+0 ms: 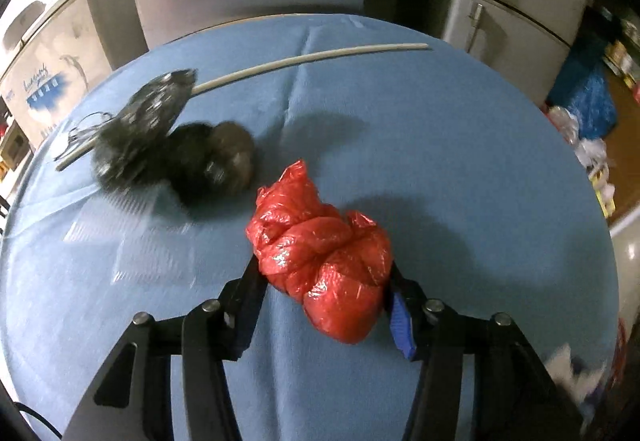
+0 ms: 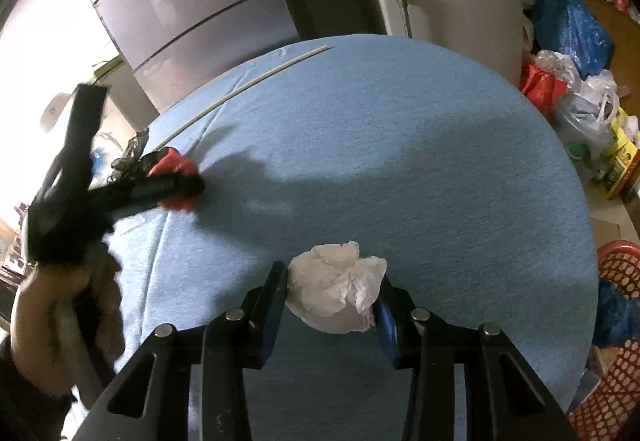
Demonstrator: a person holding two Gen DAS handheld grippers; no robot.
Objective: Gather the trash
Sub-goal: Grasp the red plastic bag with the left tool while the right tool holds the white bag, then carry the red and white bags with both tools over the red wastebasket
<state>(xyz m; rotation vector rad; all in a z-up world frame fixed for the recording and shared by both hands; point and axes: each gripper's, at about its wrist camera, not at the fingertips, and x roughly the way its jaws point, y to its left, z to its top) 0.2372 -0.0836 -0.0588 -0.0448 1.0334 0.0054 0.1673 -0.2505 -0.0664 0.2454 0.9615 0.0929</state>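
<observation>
Pinching a knotted red plastic bag (image 1: 322,253), the left tool (image 1: 322,273) has both pads pressed into the bundle's sides, the bag resting on the blue-covered worktop (image 1: 460,161); beyond the red bag and to its left lie dark, blurred clumps of trash (image 1: 176,149) — one shiny and crinkled, one fuzzy — touching each other; a long pale stick (image 1: 304,59) runs across the worktop's far side behind the red bag, its left end passing under the clumps. Seen from the right wrist, the right tool (image 2: 334,291) grips a crumpled white tissue wad (image 2: 336,287) between its pads, well to the right of the red bag; a red mesh basket (image 2: 612,361) stands off the worktop's right edge — far from the red bag — with blue material (image 2: 616,315) draped at its rim.
</observation>
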